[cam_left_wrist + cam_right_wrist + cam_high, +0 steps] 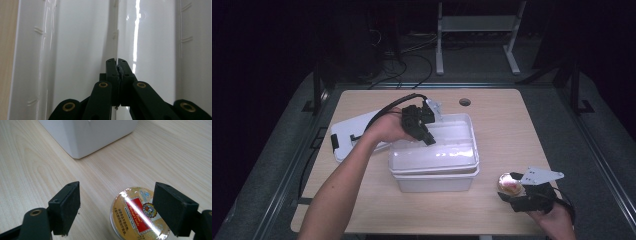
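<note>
A white plastic bin (434, 182) stands mid-table with a white inner tray (432, 156) sitting high in it. My left gripper (429, 140) reaches down into it from the left. In the left gripper view my left gripper (116, 61) is shut on a thin white upright edge (116, 37) of that tray. A round tin (136, 213) with a gold and red label lies on the table between the jaws of my right gripper (117, 200), close to the right-hand jaw. That gripper is open. From above, the tin (510, 184) lies near the table's front right, just ahead of my right gripper (514, 192).
The bin's white lid (349, 132) with a black latch lies flat on the table left of the bin, under my left forearm. A small round hole (465, 102) is in the wooden tabletop behind the bin. The bin's corner (80, 145) stands ahead of my right gripper.
</note>
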Available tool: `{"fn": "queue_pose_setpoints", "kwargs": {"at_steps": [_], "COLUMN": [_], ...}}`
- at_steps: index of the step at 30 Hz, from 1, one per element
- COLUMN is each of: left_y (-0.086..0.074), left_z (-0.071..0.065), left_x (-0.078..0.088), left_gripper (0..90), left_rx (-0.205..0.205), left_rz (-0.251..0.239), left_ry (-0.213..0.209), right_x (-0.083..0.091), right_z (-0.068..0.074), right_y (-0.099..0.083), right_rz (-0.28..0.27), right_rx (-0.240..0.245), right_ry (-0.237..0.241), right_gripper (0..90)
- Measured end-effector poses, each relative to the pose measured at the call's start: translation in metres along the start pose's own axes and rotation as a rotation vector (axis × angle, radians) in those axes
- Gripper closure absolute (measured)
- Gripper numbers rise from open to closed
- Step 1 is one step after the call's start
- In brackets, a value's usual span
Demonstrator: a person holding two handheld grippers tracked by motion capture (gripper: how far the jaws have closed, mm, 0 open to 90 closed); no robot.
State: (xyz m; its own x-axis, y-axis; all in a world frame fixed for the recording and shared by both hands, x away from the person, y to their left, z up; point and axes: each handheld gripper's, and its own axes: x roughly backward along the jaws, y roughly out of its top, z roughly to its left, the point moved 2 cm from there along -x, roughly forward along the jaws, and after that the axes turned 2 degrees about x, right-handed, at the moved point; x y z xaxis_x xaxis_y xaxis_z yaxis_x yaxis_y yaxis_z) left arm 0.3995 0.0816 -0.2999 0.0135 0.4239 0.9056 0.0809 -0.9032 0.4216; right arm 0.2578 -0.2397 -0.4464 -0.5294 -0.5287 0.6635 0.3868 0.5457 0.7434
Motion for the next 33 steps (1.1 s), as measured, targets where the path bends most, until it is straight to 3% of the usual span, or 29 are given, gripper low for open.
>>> {"fn": "queue_pose_setpoints", "kwargs": {"at_steps": [5,7,17,33], "left_y": [-0.008,-0.01,-0.049,-0.112], "left_z": [-0.009,-0.01,-0.02,-0.031], "left_x": [0.027,0.03,0.072,0.104], "left_gripper": [89.1,89.1,89.1,89.1], "left_rx": [-0.007,-0.002,0.039,0.13], "left_rz": [-0.016,-0.024,-0.053,-0.07], "left_ry": [0.033,0.037,0.103,0.158], "right_x": [0.001,0.0,-0.001,-0.001], "right_z": [0.0,0.0,-0.001,-0.001], "right_y": [0.0,0.0,0.0,0.0], "right_rz": [-0.001,-0.001,0.009,0.016], "right_rx": [-0.007,-0.007,-0.01,-0.013], "right_ry": [-0.002,-0.002,-0.01,-0.021], "right_gripper": [22.1,22.1,22.1,22.0]}}
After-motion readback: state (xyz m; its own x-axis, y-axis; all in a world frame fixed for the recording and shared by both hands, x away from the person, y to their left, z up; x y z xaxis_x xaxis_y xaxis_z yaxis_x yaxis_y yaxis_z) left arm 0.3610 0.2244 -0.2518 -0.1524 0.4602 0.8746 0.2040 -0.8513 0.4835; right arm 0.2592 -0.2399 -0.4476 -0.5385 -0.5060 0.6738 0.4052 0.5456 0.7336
